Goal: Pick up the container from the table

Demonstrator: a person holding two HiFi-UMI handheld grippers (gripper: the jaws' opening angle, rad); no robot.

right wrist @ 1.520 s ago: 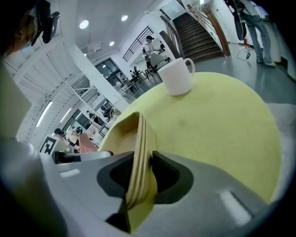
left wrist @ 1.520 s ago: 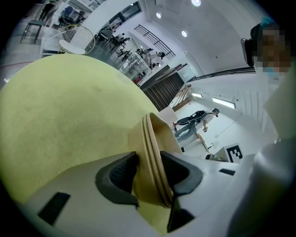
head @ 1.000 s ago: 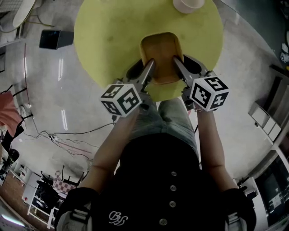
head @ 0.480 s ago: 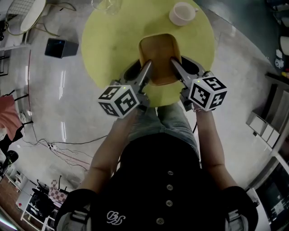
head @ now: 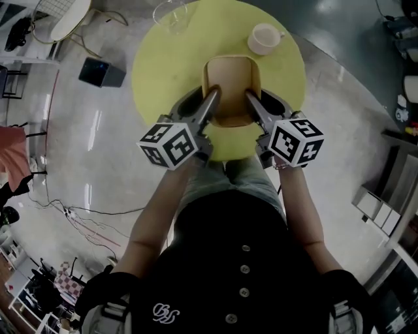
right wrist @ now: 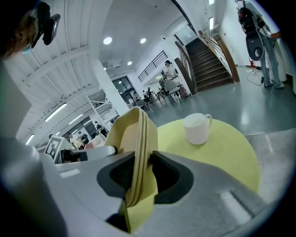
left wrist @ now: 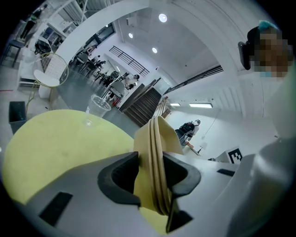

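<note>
A tan rectangular container (head: 230, 83) hangs above the round yellow table (head: 163, 72), held level between my two grippers. My left gripper (head: 210, 98) is shut on the container's left rim (left wrist: 155, 152), with the wall pinched between its dark pads. On the opposite side my right gripper (head: 251, 98) is shut on the right rim (right wrist: 138, 152) in the same way. The left gripper view shows the yellow table (left wrist: 60, 143) below and beyond the container. The container looks empty from above.
A white mug (head: 264, 39) stands on the table's far right, also the white mug (right wrist: 198, 128) ahead of my right gripper. A clear glass (head: 171, 16) stands at the far left edge, seen as the glass (left wrist: 97, 107). A black box (head: 101, 72) sits on the floor.
Both grippers have risen with the container between them, and the table now looks smaller and farther below. The mug and glass have come into fuller view.
</note>
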